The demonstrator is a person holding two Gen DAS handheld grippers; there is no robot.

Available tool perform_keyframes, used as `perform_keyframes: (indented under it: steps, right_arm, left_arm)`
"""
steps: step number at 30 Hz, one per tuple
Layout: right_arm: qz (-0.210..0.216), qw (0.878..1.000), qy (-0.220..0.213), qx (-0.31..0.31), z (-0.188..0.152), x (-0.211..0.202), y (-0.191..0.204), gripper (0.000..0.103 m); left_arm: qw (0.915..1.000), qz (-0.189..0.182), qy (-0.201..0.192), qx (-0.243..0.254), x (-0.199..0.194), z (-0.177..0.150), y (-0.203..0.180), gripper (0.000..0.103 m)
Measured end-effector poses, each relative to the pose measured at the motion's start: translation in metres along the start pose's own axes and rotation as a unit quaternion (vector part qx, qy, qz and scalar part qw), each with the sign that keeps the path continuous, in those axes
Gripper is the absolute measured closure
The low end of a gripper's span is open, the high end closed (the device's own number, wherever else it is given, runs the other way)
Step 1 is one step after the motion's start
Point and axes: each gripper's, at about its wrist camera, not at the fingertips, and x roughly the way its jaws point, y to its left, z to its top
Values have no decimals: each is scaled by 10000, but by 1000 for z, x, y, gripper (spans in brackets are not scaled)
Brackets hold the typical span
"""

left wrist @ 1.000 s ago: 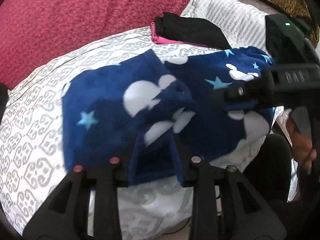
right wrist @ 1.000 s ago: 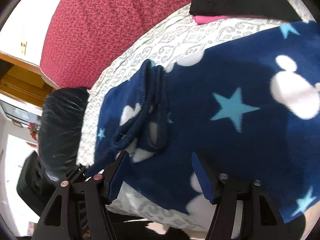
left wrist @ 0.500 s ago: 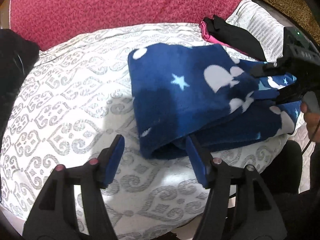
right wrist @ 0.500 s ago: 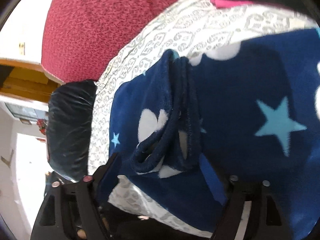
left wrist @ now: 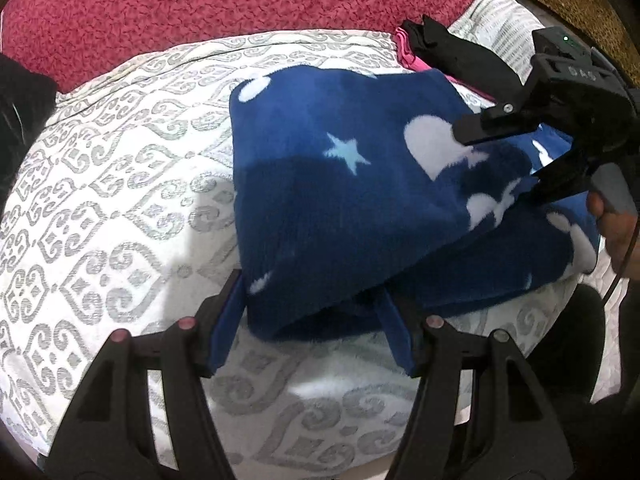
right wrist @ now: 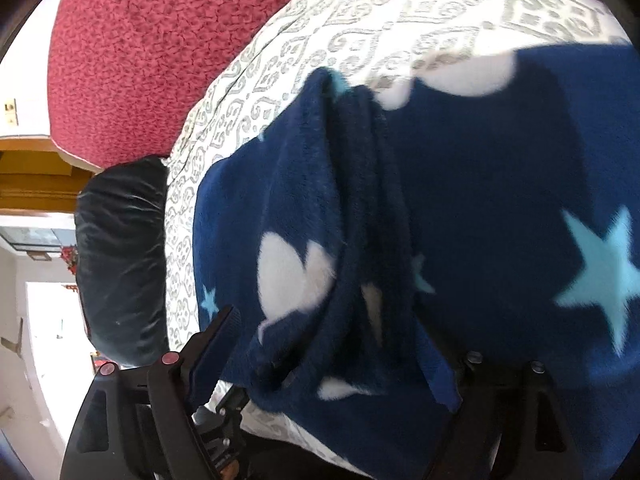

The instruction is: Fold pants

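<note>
The pants (left wrist: 340, 200) are navy fleece with white mouse heads and pale blue stars. They lie folded over on a white-and-grey patterned cushion (left wrist: 120, 208). My left gripper (left wrist: 312, 328) is open, its blue pads on either side of the folded near corner. My right gripper (left wrist: 504, 160) shows in the left wrist view at the right, jaws spread over the pants' upper layer. In the right wrist view the pants (right wrist: 460, 220) fill the frame, and the right gripper (right wrist: 332, 364) is open around a bunched hem edge.
A red fleece cushion (left wrist: 240, 4) lies behind the patterned one. Folded black and pink clothes (left wrist: 452, 52) sit at the back right by a striped pillow (left wrist: 500, 20). A dark padded chair back (right wrist: 120, 264) stands left of the cushion. A hand (left wrist: 616, 228) holds the right gripper.
My left gripper let go of the pants, drew back, then closed in on the folded corner. My right gripper moved in over the bunched hem. The pants now lie folded over.
</note>
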Motion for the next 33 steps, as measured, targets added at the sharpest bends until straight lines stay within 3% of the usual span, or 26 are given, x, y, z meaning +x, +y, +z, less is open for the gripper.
perform_keyframes:
  steps: [1,2,3,13,17,21,24,25,28,29,31,33]
  right_arm:
    - [-40,10000,2,-53,1,2,4,21]
    - [-73,9997,-59,-216,1,1,10,58]
    - [-130,9992,-83,-364,0,0,14,85]
    - [222,9789,-1073,-1727,-17,-72,107,86]
    - [63,9678,-1307,-2150,-23,-88,128,86]
    - [38,9680,-1290,-2151,-24,-89,125,86]
    - [67,9688,-1263,-2129,-25,-85,126,86]
    - [94,9687,-1274,-2131,-27,-85,128,86]
    - [181,9649,-1443,-2186,-32,-95,133,86]
    - [177,9629,-1554,-2201,-34,-104,132,86]
    - [110,9602,-1685,-2224,-35,-114,127,86]
    - [19,9593,-1767,-2201,-36,-124,114,86]
  left_arm:
    - [10000,-28,-4,-46,0,2,1,38]
    - [10000,-37,-8,-73,-1,1,2,38]
    - [10000,-37,-6,-89,0,2,3,38]
    - [9994,4,22,-358,1,2,6,33]
    - [9969,-355,-56,-705,-7,5,11,33]
    - [9929,-631,-182,-993,-12,12,11,28]
    - [9951,-442,-116,-874,-6,18,-1,27]
    - [9966,-226,-65,-787,-1,20,-5,27]
    - [9941,925,69,-557,15,21,-5,26]
    - [9933,970,50,-628,15,20,0,24]
    - [9939,702,-65,-852,8,16,9,24]
    - [9942,700,-181,-797,-1,16,8,23]
